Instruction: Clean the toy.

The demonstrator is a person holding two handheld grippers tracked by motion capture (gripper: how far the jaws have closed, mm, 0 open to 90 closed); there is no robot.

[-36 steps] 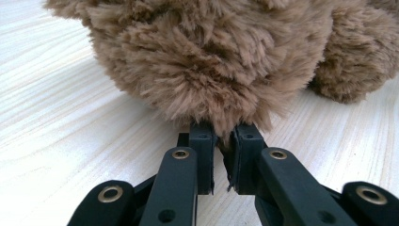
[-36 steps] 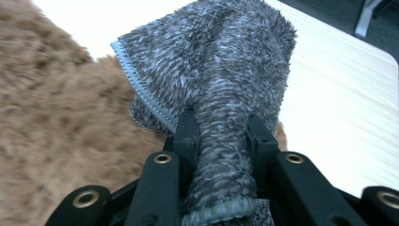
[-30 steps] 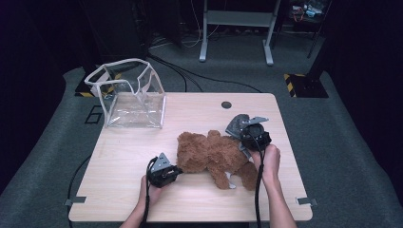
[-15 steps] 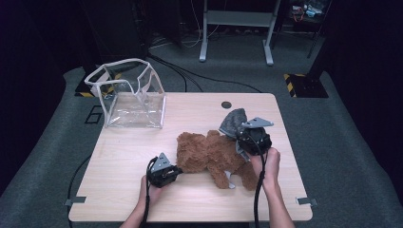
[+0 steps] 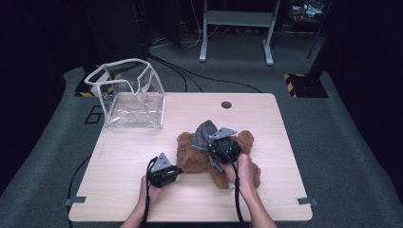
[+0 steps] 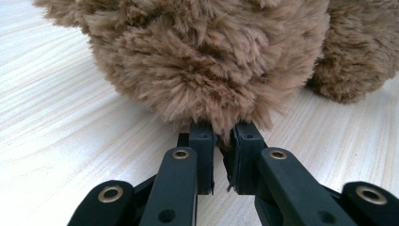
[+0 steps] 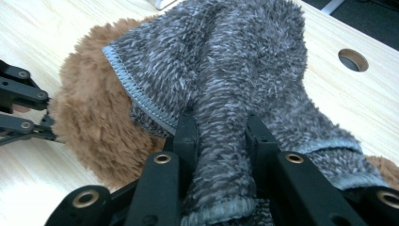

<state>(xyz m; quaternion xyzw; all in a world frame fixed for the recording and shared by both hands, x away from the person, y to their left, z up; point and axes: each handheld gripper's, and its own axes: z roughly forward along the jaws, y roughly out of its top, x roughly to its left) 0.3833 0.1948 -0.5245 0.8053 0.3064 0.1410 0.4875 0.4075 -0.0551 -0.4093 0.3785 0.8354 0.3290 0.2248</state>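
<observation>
A brown plush teddy bear (image 5: 199, 154) lies on the wooden table (image 5: 142, 152) near its front middle. My left gripper (image 5: 177, 169) is at the bear's left end, shut on a tuft of its fur (image 6: 221, 117). My right gripper (image 5: 214, 148) sits over the bear's middle, shut on a fuzzy grey cloth (image 5: 204, 133) with a pale hem. In the right gripper view the grey cloth (image 7: 226, 94) drapes over the bear (image 7: 94, 117), a fold of it pinched between the jaws, and the left gripper's jaws show at the left edge.
A clear plastic bag (image 5: 130, 95) with white trim stands open at the table's back left corner. A round cable hole (image 5: 226, 104) is near the back edge. Dark floor, cables and a metal stand lie beyond the table.
My right gripper has carried the grey cloth leftward over the bear, from near its right side to its middle. The left gripper has stayed in place on the fur.
</observation>
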